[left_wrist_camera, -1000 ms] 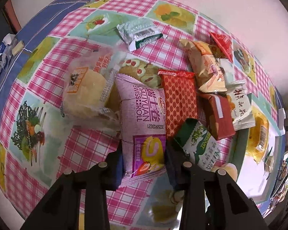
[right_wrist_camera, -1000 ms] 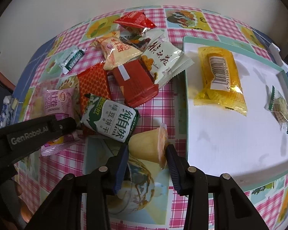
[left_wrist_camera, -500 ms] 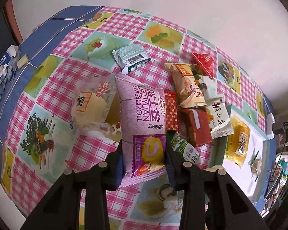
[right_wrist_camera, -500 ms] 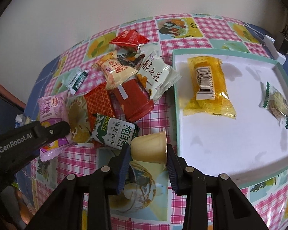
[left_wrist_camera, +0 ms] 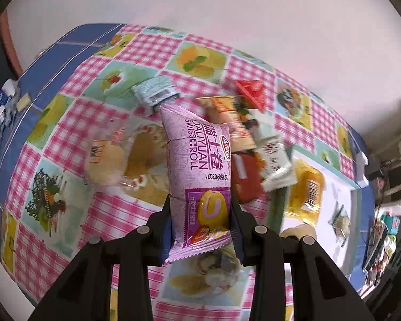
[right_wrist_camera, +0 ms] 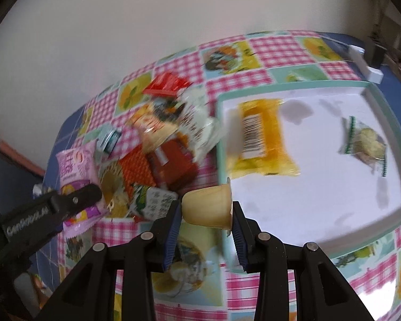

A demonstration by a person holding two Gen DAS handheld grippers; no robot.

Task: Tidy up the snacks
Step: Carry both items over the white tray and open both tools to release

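Purple wrapper: my left gripper [left_wrist_camera: 200,224] is clamped on the purple Swiss roll packet [left_wrist_camera: 197,171], both pads pressed against its lower half, with the packet standing up clear of the tablecloth [left_wrist_camera: 66,123].
Right side: my right gripper [right_wrist_camera: 205,214] is pinching the tan pudding cup [right_wrist_camera: 208,208] on its side, one pad on its base and one on its lid, held above the near left edge of the tray [right_wrist_camera: 382,91].
Tray: white floor with a pale green rim, sitting on the right part of the table; I see a yellow packet [right_wrist_camera: 259,139] with a barcode lying in its left half and a small clear packet with green ends [right_wrist_camera: 366,144] well apart from it, toward the right.
Pile: left of the tray, a heap of snacks rests on the cloth, including a dark red packet [right_wrist_camera: 173,163], an orange-red patterned packet [right_wrist_camera: 135,167], a green-and-white biscuit packet [right_wrist_camera: 155,200], a white packet [right_wrist_camera: 197,131] touching the tray rim, and a red triangular packet [right_wrist_camera: 165,84] at the far end.
Apart from the pile: a small silver-green packet [left_wrist_camera: 155,93] lies just beyond the purple wrapper's top, and a clear-wrapped bun [left_wrist_camera: 104,160] lies to my left of it.
Blur: both views are smeared, so I cannot read the finer print.
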